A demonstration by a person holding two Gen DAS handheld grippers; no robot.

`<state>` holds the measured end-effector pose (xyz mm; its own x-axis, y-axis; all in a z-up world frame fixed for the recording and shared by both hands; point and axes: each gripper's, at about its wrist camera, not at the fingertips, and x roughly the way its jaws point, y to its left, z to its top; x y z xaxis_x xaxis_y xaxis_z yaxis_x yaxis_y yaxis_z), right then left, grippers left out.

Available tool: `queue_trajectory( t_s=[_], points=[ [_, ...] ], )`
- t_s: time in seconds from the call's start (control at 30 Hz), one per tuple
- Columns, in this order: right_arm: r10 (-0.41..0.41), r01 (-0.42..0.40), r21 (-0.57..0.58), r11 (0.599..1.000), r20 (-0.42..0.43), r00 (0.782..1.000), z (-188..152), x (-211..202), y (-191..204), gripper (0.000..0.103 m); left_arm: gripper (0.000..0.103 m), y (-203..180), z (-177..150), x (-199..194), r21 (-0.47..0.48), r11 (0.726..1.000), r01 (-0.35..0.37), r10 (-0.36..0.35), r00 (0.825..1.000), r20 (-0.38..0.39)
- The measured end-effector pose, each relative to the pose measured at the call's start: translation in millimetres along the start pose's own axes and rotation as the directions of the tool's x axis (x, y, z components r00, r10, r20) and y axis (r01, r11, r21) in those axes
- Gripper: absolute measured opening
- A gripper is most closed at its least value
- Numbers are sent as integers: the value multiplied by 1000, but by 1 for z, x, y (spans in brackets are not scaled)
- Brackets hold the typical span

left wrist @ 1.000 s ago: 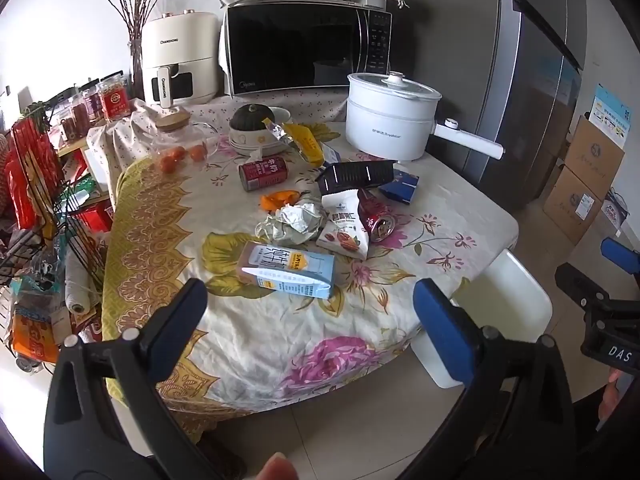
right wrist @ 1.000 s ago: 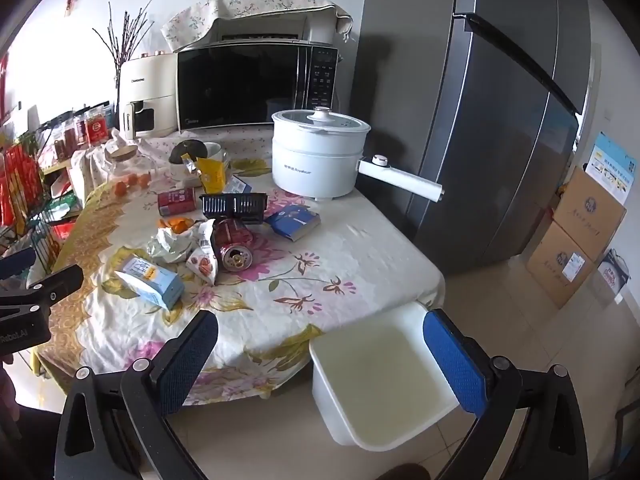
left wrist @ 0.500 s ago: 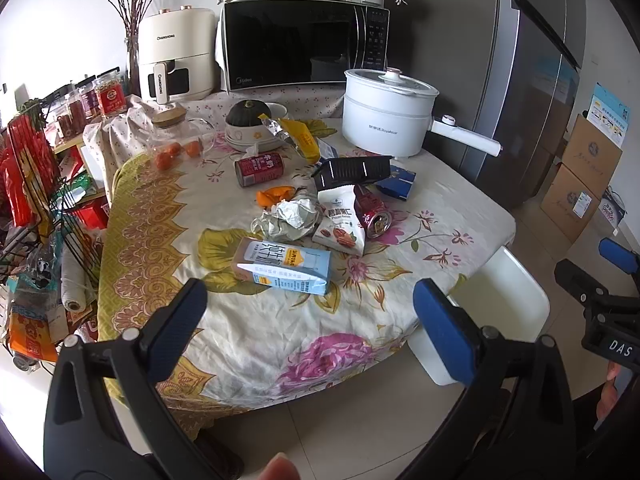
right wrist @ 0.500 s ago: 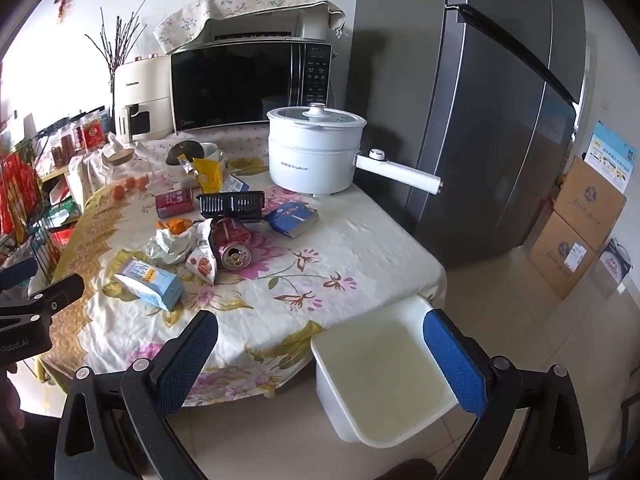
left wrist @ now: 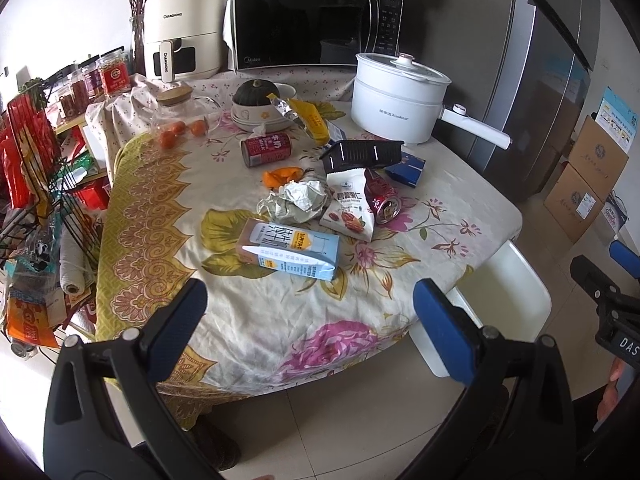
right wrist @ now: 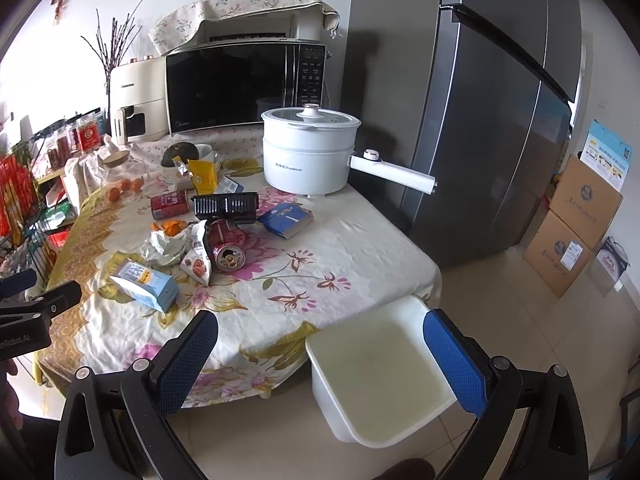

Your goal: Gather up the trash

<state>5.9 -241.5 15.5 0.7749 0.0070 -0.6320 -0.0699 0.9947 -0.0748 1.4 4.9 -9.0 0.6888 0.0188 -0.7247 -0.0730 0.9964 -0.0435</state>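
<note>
A: Your left gripper and right gripper both hang spread wide, holding nothing, short of the table.

B: And the trash?

A: Nearest you, the milk carton; beyond it crumpled foil, a snack bag, 1 red can. White bin sits on the floor by the table's corner.

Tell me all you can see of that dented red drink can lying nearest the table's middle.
The dented red metal drink can lies on its side on the floral tablecloth, its silver top with the open mouth facing the cameras. Its body is crumpled. A white snack pouch leans against one side; a black plastic tray sits just behind.
</note>
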Motion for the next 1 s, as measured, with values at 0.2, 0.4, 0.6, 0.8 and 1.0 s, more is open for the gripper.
queue_trajectory(
  t_s=[0.2, 0.4, 0.6, 0.8, 1.0],
  points=[
    [-8, 8, -1, 1000, -14, 1000, 0, 2, 1, 103, 102, 1, -4, 2, 24, 1000, -19, 20, 1000, -20],
    [-10, 10, -1, 1000, -4, 1000, 0, 2, 2, 103, 102, 5, -5, 3, 32, 999, -34, 35, 999, -33],
    [-13, 13, 1, 1000, 0, 1000, 1, 2, 2, 103, 102, 10, -6, 0, 20, 999, -33, 33, 999, -22],
    [-23, 23, 11, 1000, 12, 1000, 3, 1, 1, 103, 102, 12, -5, -1, 15, 999, -32, 33, 999, -15],
    [-25, 25, 17, 1000, 19, 1000, 3, 0, 1, 103, 102, 10, -5, -1, 25, 999, -24, 24, 1000, -9]
  ],
)
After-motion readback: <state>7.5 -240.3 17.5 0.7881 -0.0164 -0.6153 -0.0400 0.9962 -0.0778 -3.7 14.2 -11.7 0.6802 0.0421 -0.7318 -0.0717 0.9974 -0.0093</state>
